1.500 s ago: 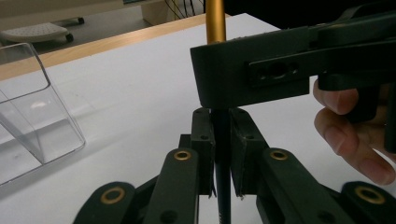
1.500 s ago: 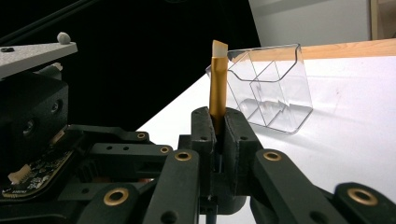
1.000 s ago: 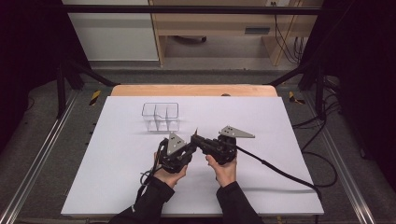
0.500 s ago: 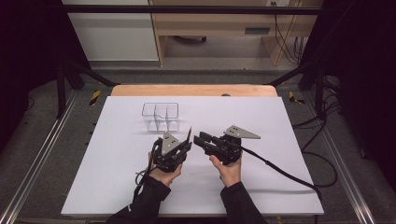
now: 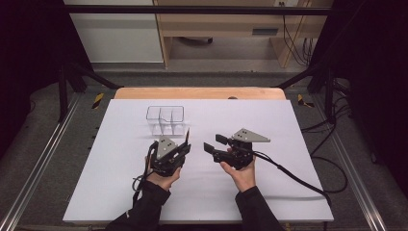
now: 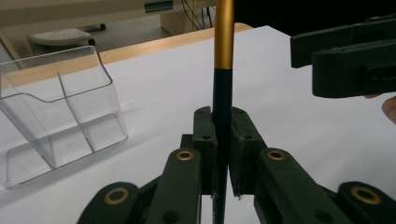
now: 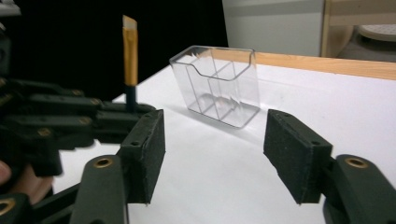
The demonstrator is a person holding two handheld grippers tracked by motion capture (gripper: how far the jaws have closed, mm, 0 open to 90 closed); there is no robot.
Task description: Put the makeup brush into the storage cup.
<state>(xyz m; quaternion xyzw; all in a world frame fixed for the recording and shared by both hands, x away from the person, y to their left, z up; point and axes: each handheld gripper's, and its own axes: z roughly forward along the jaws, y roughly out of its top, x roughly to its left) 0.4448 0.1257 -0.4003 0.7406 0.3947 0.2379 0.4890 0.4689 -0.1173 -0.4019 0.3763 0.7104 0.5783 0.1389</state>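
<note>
A: Status? The left gripper (image 6: 223, 154) clamps a slim black brush with gold ferrule (image 6: 223, 79) upright, near the clear plastic divided holder (image 5: 166, 119); the right gripper (image 7: 212, 156) has just been opening, nothing between its jaws.

B: Hazard: a tilted insertion may catch the holder's rim; the light holder could tip.

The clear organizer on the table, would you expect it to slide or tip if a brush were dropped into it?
The clear organizer looks like thin hard plastic, so probably light and apt to slide on the smooth white table. Its tall back wall suggests that it might tip backwards under a push. The brush held upright in the left gripper seems slim and light.
</note>
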